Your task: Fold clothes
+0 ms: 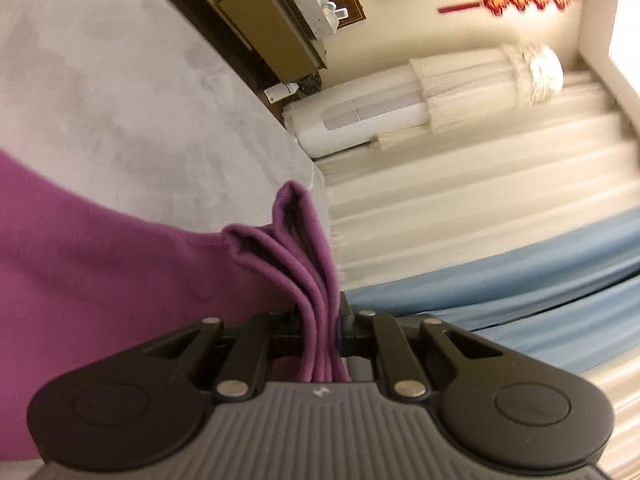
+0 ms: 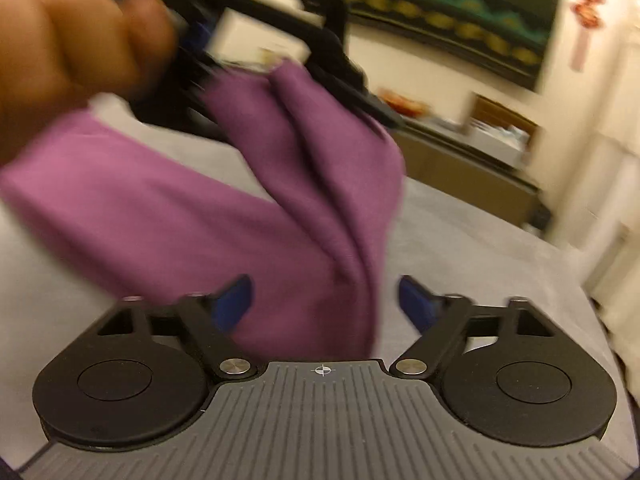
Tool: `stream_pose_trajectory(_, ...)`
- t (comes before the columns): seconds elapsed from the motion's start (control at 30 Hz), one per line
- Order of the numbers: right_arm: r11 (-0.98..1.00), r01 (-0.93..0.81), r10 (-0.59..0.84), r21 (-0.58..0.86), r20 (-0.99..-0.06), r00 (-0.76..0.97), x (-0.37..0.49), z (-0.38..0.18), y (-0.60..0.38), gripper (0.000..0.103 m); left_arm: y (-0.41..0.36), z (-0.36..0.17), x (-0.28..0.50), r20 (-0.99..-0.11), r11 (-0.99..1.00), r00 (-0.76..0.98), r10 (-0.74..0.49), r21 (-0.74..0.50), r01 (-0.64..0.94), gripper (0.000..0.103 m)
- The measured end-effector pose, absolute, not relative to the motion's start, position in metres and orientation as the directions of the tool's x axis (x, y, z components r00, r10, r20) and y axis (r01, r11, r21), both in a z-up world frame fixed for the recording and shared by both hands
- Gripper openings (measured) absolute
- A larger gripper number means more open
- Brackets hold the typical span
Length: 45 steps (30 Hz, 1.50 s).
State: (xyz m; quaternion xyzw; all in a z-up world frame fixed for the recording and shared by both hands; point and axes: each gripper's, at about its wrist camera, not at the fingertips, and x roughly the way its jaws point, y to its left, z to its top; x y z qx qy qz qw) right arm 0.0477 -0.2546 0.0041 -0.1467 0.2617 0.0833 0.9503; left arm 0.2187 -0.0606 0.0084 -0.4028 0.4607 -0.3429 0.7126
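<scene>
The left gripper (image 1: 322, 332) pinches bunched folds of the soft purple cloth garment (image 1: 100, 248). Only the right wrist view shows the right gripper (image 2: 326, 300) spread, garment draped between its blue pads (image 2: 234, 300), and a hand (image 2: 68, 36) ahead.

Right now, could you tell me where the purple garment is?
The purple garment hangs above the grey bed cover, bunched in the closed left gripper. In the right wrist view it drapes between the open right gripper fingers.
</scene>
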Motion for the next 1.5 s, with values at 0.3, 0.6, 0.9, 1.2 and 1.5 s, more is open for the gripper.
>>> stream_pose_trajectory(0.3,0.996,-0.087,0.077,0.017,-0.641,0.764,0.069,-0.002,-0.323,0.019,-0.075,-0.049,0.234,-0.599,0.654,0.310,-0.739,-0.748,0.113,0.011)
stream_pose_trajectory(0.6,0.974,-0.184,0.225,0.134,-0.689,0.689,0.057,0.030,-0.352,0.055,-0.084,-0.040,0.229,-0.642,0.723,0.343,-0.686,-0.652,0.228,0.015)
stream_pose_trajectory(0.9,0.963,-0.142,0.246,0.227,-0.540,0.805,0.071,0.053,-0.346,0.063,-0.070,-0.040,0.218,-0.597,0.690,0.365,-0.715,-0.688,0.227,0.033)
stream_pose_trajectory(1.2,0.950,-0.095,0.277,0.296,-0.669,0.690,0.154,0.009,-0.333,0.042,-0.090,-0.029,0.200,-0.535,0.654,0.376,-0.757,-0.619,0.435,0.012)
stream_pose_trajectory(1.5,0.965,0.046,0.146,0.258,-0.674,0.725,0.165,0.005,-0.370,0.000,-0.080,-0.051,0.215,-0.574,0.694,0.394,-0.718,-0.638,0.334,0.014)
